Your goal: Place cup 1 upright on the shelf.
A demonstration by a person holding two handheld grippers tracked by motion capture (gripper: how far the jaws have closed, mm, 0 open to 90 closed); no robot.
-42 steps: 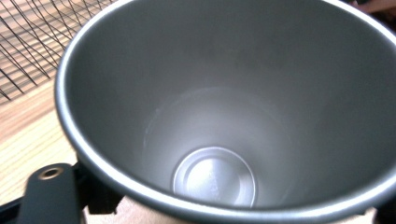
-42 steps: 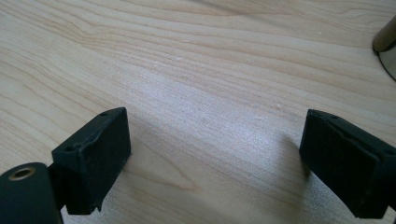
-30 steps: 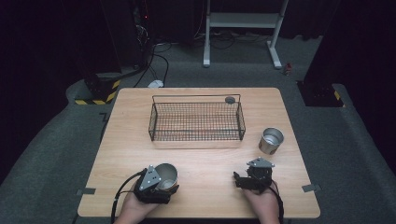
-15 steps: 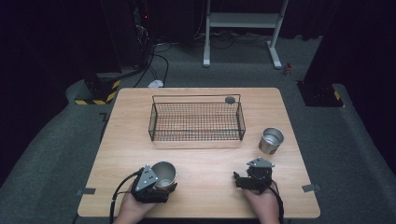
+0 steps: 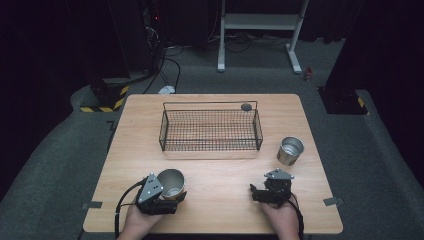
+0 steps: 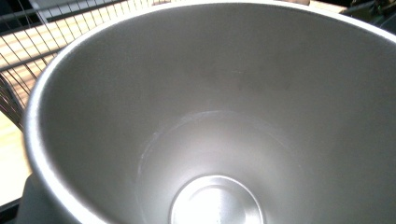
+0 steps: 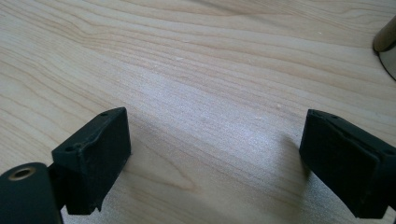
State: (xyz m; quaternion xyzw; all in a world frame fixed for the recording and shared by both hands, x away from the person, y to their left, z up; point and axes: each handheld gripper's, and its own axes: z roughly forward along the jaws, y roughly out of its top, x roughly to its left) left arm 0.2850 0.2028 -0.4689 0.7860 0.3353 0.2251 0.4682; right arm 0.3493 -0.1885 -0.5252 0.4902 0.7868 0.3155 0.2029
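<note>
A steel cup (image 5: 170, 182) is tipped near the table's front left, with my left gripper (image 5: 171, 196) shut on its wall. The left gripper view looks straight into the cup (image 6: 224, 121), down to its shiny bottom, and the cup hides the jaws. A second steel cup (image 5: 290, 150) stands upright at the right, in front of the basket's right end. My right gripper (image 5: 259, 193) rests low over the bare table near the front right. In the right gripper view it (image 7: 217, 128) is open, with only wood between the fingers, and the second cup's base (image 7: 386, 44) shows at the top right edge.
A black wire basket (image 5: 210, 131) stands at the middle back of the wooden table (image 5: 220, 170). A small dark round thing (image 5: 246, 106) lies by the basket's far right corner. Beyond the table are grey carpet, cables and a white stand's legs.
My left gripper and the cup it holds have shifted slightly to the left. The right gripper has stayed where it was.
</note>
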